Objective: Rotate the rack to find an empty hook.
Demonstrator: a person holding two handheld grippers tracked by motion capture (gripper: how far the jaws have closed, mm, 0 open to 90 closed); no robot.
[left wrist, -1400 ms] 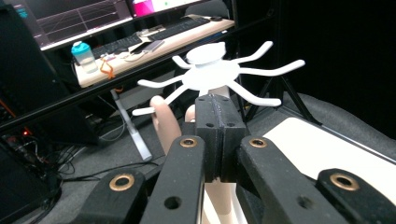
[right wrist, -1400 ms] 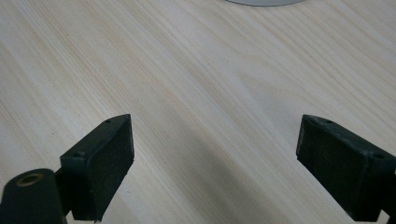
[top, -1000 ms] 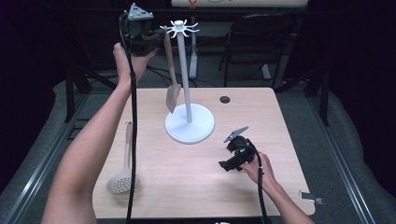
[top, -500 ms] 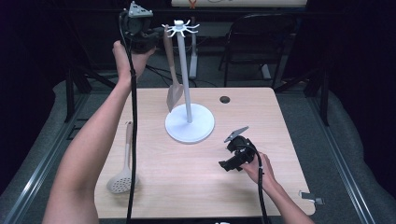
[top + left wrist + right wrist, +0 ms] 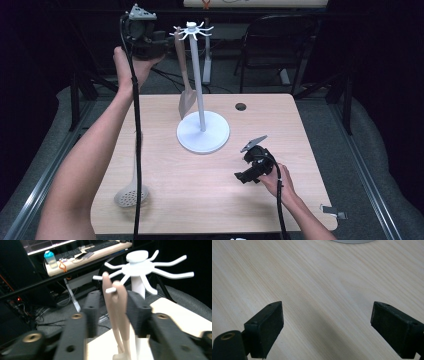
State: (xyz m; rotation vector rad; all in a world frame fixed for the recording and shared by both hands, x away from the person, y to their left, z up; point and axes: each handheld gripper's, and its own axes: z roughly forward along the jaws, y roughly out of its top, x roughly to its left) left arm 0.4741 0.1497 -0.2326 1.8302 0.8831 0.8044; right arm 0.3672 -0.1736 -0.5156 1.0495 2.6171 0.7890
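The beige spatula [image 5: 117,315] hung by its handle loop on a hook of the white utensil stand [image 5: 199,85], between the spread jaws of the left tool [image 5: 113,312], not visibly pinched. The right tool [image 5: 325,330] rested wide open over the counter [image 5: 200,200], near a slotted spoon [image 5: 131,192].

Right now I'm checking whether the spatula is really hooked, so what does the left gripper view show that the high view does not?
Left gripper view: the spatula handle's loop sits over the tip of one hook, between the left gripper jaws, which look apart from it. High view: the slotted spoon on the table, the rack's round base, and the right gripper. Both: spatula, rack top.
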